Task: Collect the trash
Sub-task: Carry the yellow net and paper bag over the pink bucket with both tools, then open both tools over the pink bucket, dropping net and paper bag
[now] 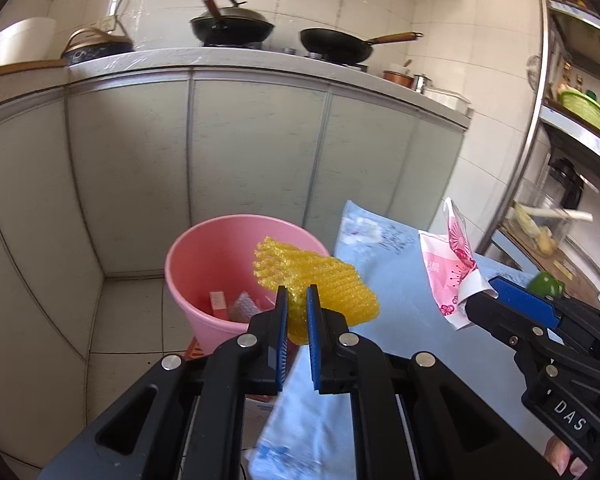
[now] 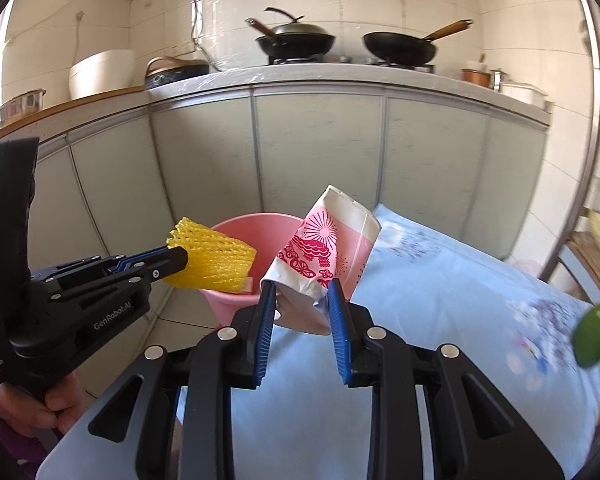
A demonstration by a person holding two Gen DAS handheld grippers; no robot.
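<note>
My left gripper [image 1: 297, 294] is shut on a yellow foam net [image 1: 320, 280] and holds it over the near rim of a pink bucket [image 1: 204, 256] on the floor. The bucket holds a few scraps of packaging. My right gripper [image 2: 302, 290] is shut on a crumpled pink and white paper cup [image 2: 324, 248], held above the blue tablecloth [image 2: 440, 300] just right of the bucket [image 2: 260, 232]. The left gripper [image 2: 180, 258] with the net [image 2: 216, 264] shows at the left of the right wrist view. The right gripper [image 1: 482, 294] with the cup [image 1: 452, 268] shows at the right of the left wrist view.
A green pepper [image 2: 594, 334] lies at the table's right edge. Grey cabinets [image 1: 256, 152] stand behind the bucket, with pans [image 1: 232, 26] on the counter above. A metal shelf rack [image 1: 572, 128] stands at the right.
</note>
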